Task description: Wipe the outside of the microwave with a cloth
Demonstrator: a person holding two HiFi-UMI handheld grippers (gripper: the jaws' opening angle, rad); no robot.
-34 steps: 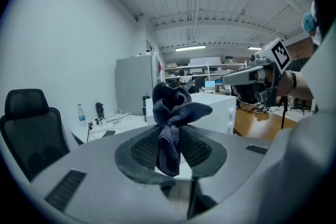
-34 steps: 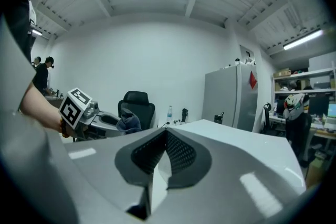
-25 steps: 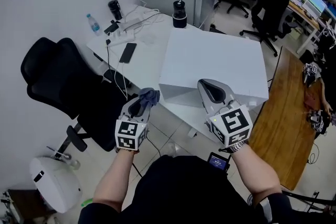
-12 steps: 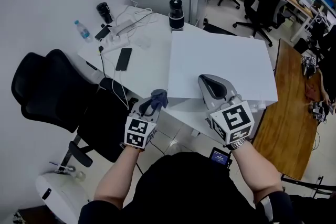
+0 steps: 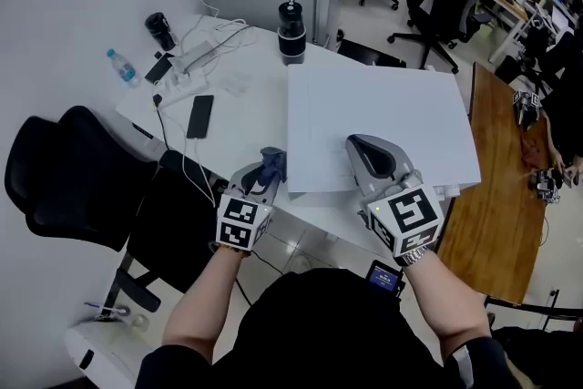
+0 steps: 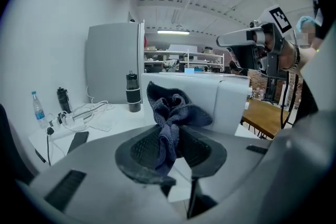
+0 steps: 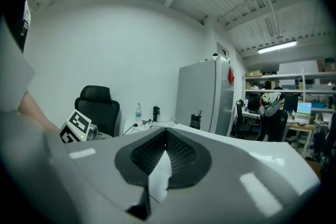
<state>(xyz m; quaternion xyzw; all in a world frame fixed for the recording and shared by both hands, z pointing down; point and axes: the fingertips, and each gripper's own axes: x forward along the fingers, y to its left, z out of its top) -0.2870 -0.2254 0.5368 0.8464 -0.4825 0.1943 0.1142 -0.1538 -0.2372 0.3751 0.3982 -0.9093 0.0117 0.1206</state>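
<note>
A white microwave [image 5: 383, 118] stands on the white table [image 5: 241, 118]; in the left gripper view the microwave [image 6: 223, 99] is just beyond the jaws. My left gripper [image 5: 271, 167] is shut on a dark blue-grey cloth [image 5: 272, 161] and sits at the microwave's near left corner. The bunched cloth [image 6: 173, 113] sticks up from between the left gripper's [image 6: 170, 136] pads. My right gripper [image 5: 362, 146] hovers over the microwave's top near its front edge. The right gripper's [image 7: 166, 135] tips meet with nothing held.
On the table's left part lie a phone [image 5: 199, 116], a power strip with cables [image 5: 187, 61], a water bottle [image 5: 121, 66] and a black flask [image 5: 291, 30]. A black office chair [image 5: 64, 187] stands left of the table. A wooden table [image 5: 496, 187] is at the right.
Both grippers have moved forward toward the microwave. The left one carried the cloth up to the microwave's near left corner. The right one stayed shut over its top.
</note>
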